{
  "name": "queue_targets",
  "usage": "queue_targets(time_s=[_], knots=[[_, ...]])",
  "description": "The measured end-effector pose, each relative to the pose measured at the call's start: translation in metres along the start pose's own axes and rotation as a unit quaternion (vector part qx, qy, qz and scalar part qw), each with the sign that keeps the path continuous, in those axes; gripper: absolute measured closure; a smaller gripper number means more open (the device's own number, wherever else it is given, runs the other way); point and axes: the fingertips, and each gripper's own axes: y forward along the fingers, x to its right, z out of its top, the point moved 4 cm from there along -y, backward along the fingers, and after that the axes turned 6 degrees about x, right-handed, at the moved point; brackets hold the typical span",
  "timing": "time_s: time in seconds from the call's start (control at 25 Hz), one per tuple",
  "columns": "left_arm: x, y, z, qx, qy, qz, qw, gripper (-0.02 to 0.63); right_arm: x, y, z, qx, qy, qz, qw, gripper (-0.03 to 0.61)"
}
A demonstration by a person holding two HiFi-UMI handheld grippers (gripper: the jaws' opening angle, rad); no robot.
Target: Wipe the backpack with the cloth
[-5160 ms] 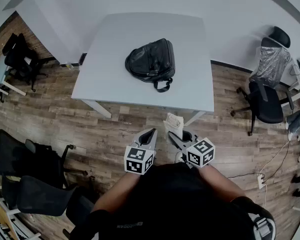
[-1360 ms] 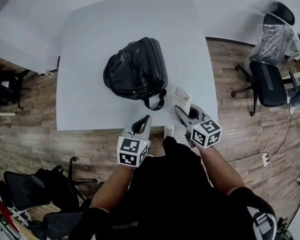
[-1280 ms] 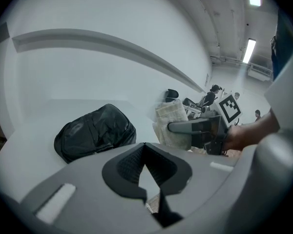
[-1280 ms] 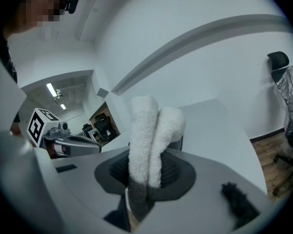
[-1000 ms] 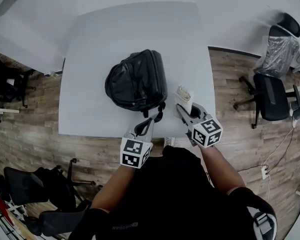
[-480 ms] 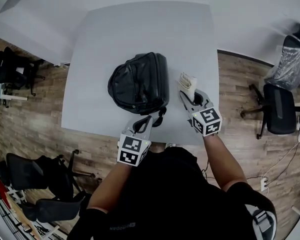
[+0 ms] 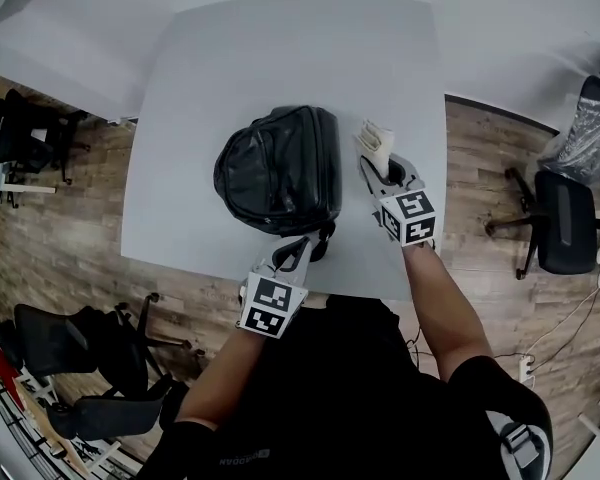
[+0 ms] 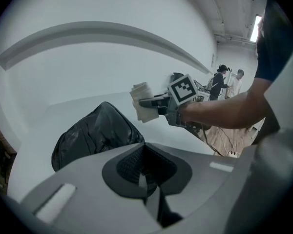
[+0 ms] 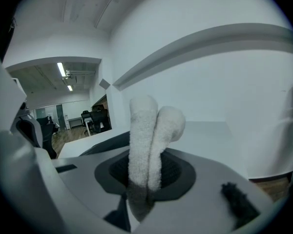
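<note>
My right fingers (image 9: 224,172) are pinched tight on the folded cloth (image 9: 145,145). It is soft, fluffy and light, so a grip low on the fold should hold. My left fingers (image 8: 88,179) are closed on nothing, just beside the backpack (image 7: 278,168) lying on the bench (image 7: 230,58). The backpack looks limp and slick, so I'd steady it at its strap loop (image 7: 323,241).

Both arms forward, left gripper (image 7: 298,249) jaws together, right gripper (image 7: 372,167) tight on cloth (image 7: 372,139)

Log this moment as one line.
right gripper: shut on cloth, beside backpack | left gripper: shut, empty, near backpack | wiping: not yet begun
</note>
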Motion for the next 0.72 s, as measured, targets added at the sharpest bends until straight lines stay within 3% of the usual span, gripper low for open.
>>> queue_targets(time_s=[0.24, 0.72], knots=[[-0.003, 0.013, -0.008, -0.009, -0.017, -0.003, 0.9998, 0.607, 0.026, 0.043, -0.007, -0.009, 0.006, -0.008, 1.000, 0.491], [-0.012, 0.010, -0.019, -0.018, -0.044, 0.011, 0.9988, 0.606, 0.034, 0.099, -0.015, -0.041, -0.074, 0.023, 0.996, 0.491]])
